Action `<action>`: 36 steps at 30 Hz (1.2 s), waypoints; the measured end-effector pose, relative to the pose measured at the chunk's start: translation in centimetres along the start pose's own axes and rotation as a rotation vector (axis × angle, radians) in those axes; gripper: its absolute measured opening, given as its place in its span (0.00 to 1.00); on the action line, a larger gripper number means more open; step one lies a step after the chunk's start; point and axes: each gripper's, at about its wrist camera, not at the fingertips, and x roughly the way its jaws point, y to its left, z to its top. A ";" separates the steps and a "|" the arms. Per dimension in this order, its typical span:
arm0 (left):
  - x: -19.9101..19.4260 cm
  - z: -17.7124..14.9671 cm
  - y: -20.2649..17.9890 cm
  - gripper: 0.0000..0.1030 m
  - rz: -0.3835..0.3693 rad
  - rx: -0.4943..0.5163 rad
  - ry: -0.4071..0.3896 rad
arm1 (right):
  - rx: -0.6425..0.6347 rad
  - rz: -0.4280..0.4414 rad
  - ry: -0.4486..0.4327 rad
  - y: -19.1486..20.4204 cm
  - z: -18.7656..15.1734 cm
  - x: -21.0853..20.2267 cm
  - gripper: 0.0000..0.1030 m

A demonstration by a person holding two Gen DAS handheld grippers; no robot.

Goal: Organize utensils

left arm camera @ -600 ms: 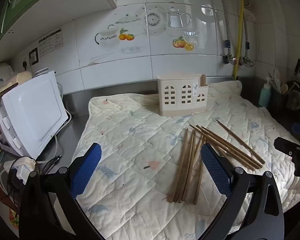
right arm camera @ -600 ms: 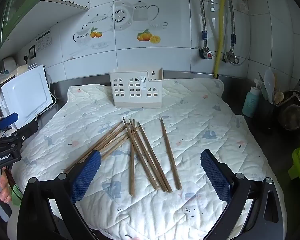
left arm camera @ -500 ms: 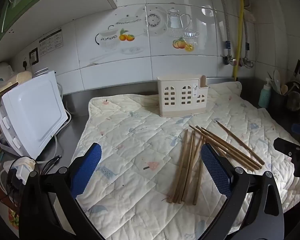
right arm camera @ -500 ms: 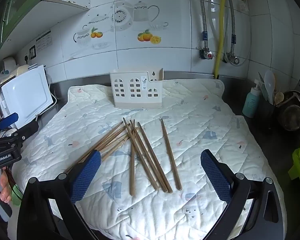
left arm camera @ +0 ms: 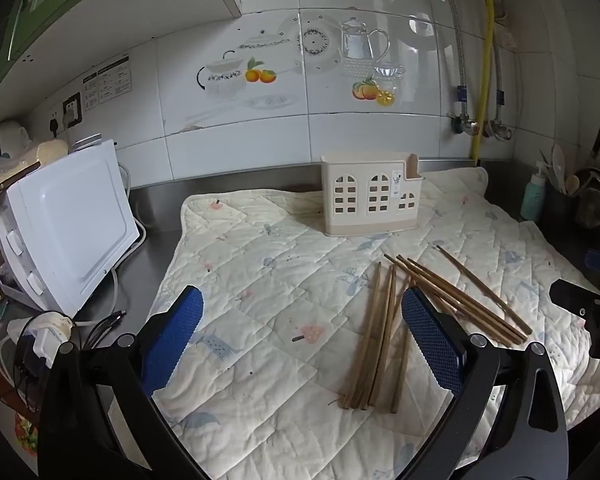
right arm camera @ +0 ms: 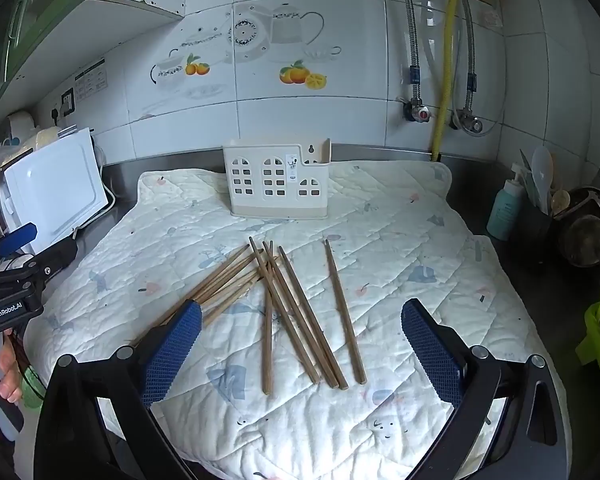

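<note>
- Left gripper (left arm camera: 302, 340) eased slightly nearer the utensil holder (left arm camera: 371, 200).
- Right gripper (right arm camera: 302, 344) likewise crept marginally toward the utensil holder (right arm camera: 278, 178), above the chopsticks (right arm camera: 296, 312).

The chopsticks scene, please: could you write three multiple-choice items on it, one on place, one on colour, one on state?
1. Where do the chopsticks lie?
A. inside the holder
B. on the quilted mat
C. in the right gripper

2. What colour is the utensil holder?
A. cream
B. red
C. black

3. How do the right gripper jaws stand?
A. shut on a chopstick
B. shut on nothing
C. open

Answers: 1 B, they are spread flat on the quilted mat in front of the holder. 2 A, its walls are pale cream. 3 C, the blue pads are wide apart with nothing between them.
</note>
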 end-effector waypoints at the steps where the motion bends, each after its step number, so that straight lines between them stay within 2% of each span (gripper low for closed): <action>1: 0.0 0.0 0.0 0.95 0.003 -0.001 0.000 | 0.001 0.001 -0.001 0.0 0.0 0.0 0.94; 36: 0.2 0.2 0.2 0.95 0.012 -0.001 0.000 | -0.005 0.010 -0.005 0.4 -0.1 0.2 0.94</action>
